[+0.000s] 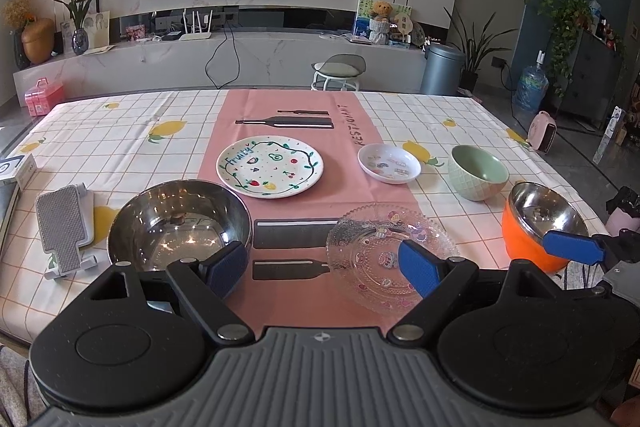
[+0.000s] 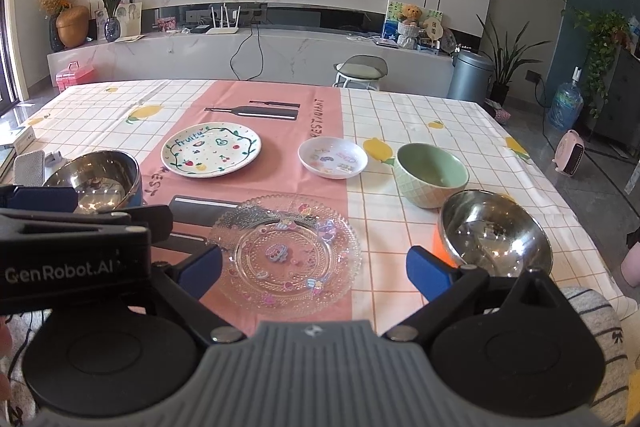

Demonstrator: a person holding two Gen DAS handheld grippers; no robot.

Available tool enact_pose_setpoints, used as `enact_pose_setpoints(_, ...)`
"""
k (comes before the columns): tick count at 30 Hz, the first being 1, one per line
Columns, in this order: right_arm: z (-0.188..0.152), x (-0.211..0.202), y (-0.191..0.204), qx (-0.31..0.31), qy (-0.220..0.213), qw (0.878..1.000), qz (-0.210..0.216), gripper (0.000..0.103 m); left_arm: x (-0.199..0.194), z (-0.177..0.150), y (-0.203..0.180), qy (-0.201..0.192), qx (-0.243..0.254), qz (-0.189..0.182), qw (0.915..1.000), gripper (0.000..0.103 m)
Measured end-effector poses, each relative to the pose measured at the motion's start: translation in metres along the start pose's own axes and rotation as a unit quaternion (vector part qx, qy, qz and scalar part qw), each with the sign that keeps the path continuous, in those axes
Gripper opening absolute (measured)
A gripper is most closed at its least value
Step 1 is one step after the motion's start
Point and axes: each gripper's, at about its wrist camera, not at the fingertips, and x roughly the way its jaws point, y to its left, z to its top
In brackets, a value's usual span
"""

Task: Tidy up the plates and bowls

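A clear glass plate point(image 1: 390, 251) point(image 2: 286, 253) lies at the near middle of the table. A steel bowl with blue outside point(image 1: 178, 223) point(image 2: 94, 181) sits near left. An orange steel bowl point(image 1: 540, 223) point(image 2: 494, 233) sits near right. Farther back are a white fruit plate point(image 1: 270, 166) point(image 2: 211, 149), a small white dish point(image 1: 389, 163) point(image 2: 333, 158) and a green bowl point(image 1: 478, 171) point(image 2: 431, 174). My left gripper point(image 1: 322, 269) is open and empty, between the blue-sided bowl and the glass plate. My right gripper point(image 2: 314, 275) is open and empty, straddling the glass plate's near edge.
A grey phone stand point(image 1: 64, 227) point(image 2: 30, 167) stands at the left edge, with a box point(image 1: 18, 167) behind it. The right gripper's finger point(image 1: 574, 247) shows beside the orange bowl. The left gripper's body point(image 2: 76, 247) fills the near left of the right wrist view. A pink runner point(image 1: 296, 115) crosses the checked tablecloth.
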Motion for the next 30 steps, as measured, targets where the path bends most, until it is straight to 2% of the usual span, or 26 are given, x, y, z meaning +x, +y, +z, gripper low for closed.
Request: enact_pose_setpoints(30, -0.0006, 0.0006, 0.0009, -0.009, -0.003, 1.000, -0.004, 0.097, -0.0009, -0.0002, -0.0002, 0.002, -0.003, -0.001, 1.0000, 0.101)
